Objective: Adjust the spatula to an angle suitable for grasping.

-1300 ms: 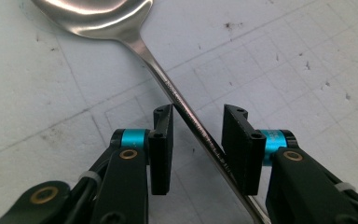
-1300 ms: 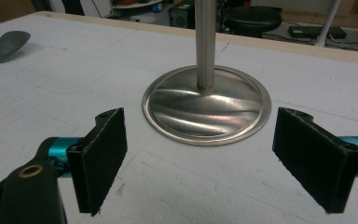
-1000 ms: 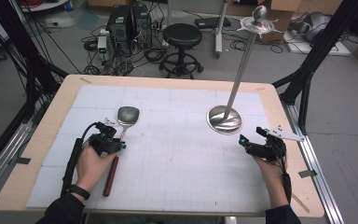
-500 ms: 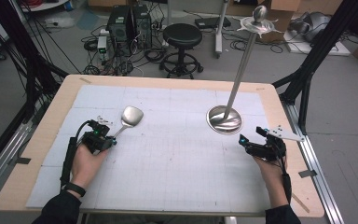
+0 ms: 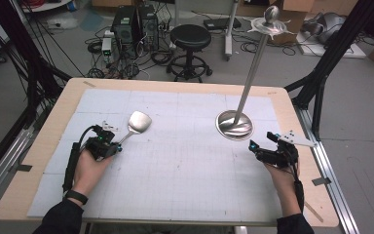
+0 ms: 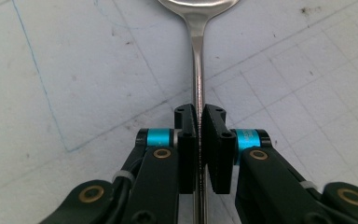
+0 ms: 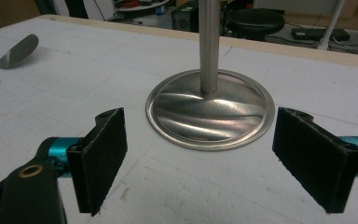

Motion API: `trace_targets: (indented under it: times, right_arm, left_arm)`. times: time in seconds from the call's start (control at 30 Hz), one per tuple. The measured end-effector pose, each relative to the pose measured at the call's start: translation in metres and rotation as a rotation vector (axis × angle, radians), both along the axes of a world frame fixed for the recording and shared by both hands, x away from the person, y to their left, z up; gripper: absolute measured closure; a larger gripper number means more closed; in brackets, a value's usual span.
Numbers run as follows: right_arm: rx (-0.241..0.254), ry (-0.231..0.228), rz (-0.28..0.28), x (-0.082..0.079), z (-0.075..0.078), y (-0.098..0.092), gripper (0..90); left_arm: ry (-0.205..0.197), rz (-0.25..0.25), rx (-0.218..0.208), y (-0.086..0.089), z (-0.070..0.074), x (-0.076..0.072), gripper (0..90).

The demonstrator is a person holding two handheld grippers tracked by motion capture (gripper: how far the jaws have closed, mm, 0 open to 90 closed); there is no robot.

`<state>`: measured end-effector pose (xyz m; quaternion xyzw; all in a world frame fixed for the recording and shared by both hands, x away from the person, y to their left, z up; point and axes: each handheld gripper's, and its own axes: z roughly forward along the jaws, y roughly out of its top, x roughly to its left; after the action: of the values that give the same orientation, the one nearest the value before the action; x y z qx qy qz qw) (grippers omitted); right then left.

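A metal spoon (image 5: 139,122) lies on the left of the white grid mat, bowl pointing away from me. My left gripper (image 5: 116,145) is shut on its thin shank (image 6: 196,70); its jaws have just been closing, and the pads now press on the shank (image 6: 199,114) from both sides. The spoon's handle is hidden under the hand. At the right, a steel stand with a round base (image 5: 233,126) and a tall pole stands upright. My right gripper (image 5: 260,142) rests just in front of that base (image 7: 209,112), open (image 7: 207,158), with nothing between its pads. The spoon (image 7: 18,50) shows far left there.
The white mat (image 5: 185,170) covers most of the wooden table (image 5: 39,161). The stand's pole carries a small dish and ball at its top (image 5: 271,22). Beyond the far edge stand a black stool (image 5: 190,36) and computer towers (image 5: 131,24) on the floor.
The left hand has shifted slightly left. The spoon's dark handle, seen beside the wrist a second ago, is now covered by the hand. The right hand has not moved.
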<state>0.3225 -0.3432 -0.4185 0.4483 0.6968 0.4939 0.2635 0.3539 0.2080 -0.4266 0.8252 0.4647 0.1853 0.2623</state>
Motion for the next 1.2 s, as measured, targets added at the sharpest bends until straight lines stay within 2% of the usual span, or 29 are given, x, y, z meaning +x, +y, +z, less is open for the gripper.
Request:
trace_targets:
  times: [0.07, 0.1, 0.17, 0.23, 0.43, 0.67, 0.8, 0.87, 1.03, 1.2]
  right_arm:
    - [0.001, -0.001, -0.002, 0.0, 0.0, -0.001, 16.8]
    - [0.004, 0.0, -0.004, 0.0, 0.0, -0.001, 16.8]
    - [0.004, 0.0, -0.006, 0.0, 0.0, -0.001, 16.8]
    - [0.004, -0.002, -0.006, 0.0, 0.0, -0.002, 16.8]
    - [0.008, -0.012, -0.012, 0.0, 0.002, -0.002, 16.9]
    - [0.015, -0.026, -0.011, -0.001, 0.006, -0.002, 16.9]
    - [0.031, -0.036, -0.014, -0.002, 0.009, -0.003, 16.9]
    - [0.039, -0.047, -0.017, -0.002, 0.012, -0.004, 16.9]
    - [0.044, -0.061, -0.012, -0.002, 0.015, -0.004, 16.9]
    - [0.056, -0.066, -0.014, -0.003, 0.018, -0.006, 16.9]
  left_arm:
    - [0.017, -0.032, -0.058, 0.002, 0.001, 0.0, 84.1]
    - [0.011, -0.052, -0.065, 0.001, 0.001, -0.001, 84.1]
    - [-0.009, -0.088, -0.046, -0.004, 0.002, -0.003, 84.1]
    - [-0.011, -0.131, -0.072, -0.008, 0.003, -0.005, 84.1]
    - [-0.055, -0.245, -0.093, -0.02, 0.014, -0.009, 84.1]
    - [-0.09, -0.408, -0.11, -0.05, 0.035, -0.008, 84.1]
    - [-0.096, -0.469, -0.16, -0.067, 0.039, -0.005, 84.1]
    - [-0.092, -0.503, -0.14, -0.073, 0.042, -0.002, 84.1]
    - [-0.1, -0.571, -0.171, -0.093, 0.045, 0.002, 84.0]
    - [-0.09, -0.628, -0.144, -0.116, 0.044, 0.005, 84.1]
